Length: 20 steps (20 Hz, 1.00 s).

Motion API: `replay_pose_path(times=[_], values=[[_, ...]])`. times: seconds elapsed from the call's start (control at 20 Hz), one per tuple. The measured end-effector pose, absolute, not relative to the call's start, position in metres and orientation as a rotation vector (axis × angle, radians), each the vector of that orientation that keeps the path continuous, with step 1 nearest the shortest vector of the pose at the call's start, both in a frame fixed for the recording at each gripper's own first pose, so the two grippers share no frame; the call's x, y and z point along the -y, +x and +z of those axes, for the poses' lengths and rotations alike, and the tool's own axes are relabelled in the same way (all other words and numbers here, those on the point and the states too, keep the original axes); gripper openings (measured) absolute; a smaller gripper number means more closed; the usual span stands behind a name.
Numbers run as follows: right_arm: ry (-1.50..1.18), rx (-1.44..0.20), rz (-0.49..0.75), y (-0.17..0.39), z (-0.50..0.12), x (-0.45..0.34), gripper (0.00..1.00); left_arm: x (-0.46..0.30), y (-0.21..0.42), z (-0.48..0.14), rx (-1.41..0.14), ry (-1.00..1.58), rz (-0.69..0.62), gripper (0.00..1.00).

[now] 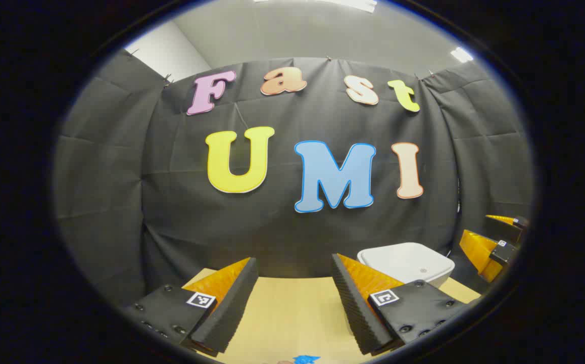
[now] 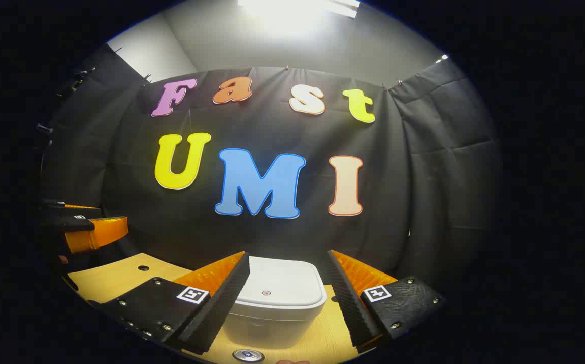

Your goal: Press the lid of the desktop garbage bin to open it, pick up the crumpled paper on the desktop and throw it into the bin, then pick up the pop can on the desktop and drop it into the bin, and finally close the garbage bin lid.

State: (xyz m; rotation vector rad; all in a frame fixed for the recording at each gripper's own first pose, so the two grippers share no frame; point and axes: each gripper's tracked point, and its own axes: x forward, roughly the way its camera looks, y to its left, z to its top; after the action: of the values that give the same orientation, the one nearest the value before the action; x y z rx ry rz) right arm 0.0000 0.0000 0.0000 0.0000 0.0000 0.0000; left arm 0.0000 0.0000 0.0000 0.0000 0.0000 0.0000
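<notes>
Bin (image 2: 275, 303) stands on the desk (image 2: 115, 275) with its lid (image 2: 277, 285) down, so the opening press looks not yet made. Going left to right in the right gripper view: the left gripper (image 2: 88, 227) hovers at the far left above the desk edge, well apart from the bin; then the right gripper (image 2: 288, 290) has its fingers spread wide, empty, with the bin straight ahead between them, probably lined up for pressing the lid. At the bottom edge sits the can (image 2: 248, 355), top up, just in front of the bin.

In the left gripper view the left gripper (image 1: 295, 303) is also spread and empty over bare desk, with the bin (image 1: 406, 263) to its right near the desk's back edge. Open wood lies between the two. Something blue shows at the bottom edge, too cropped to identify. I see no paper.
</notes>
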Motion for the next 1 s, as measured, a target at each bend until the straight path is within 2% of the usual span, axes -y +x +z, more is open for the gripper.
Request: replay_pose_path(times=[1.0], values=[[0.039, -0.024, 0.007, -0.006, -0.006, 0.0, 0.96, 0.013, -0.004, -0.002, -0.006, 0.008, -0.018, 0.95]])
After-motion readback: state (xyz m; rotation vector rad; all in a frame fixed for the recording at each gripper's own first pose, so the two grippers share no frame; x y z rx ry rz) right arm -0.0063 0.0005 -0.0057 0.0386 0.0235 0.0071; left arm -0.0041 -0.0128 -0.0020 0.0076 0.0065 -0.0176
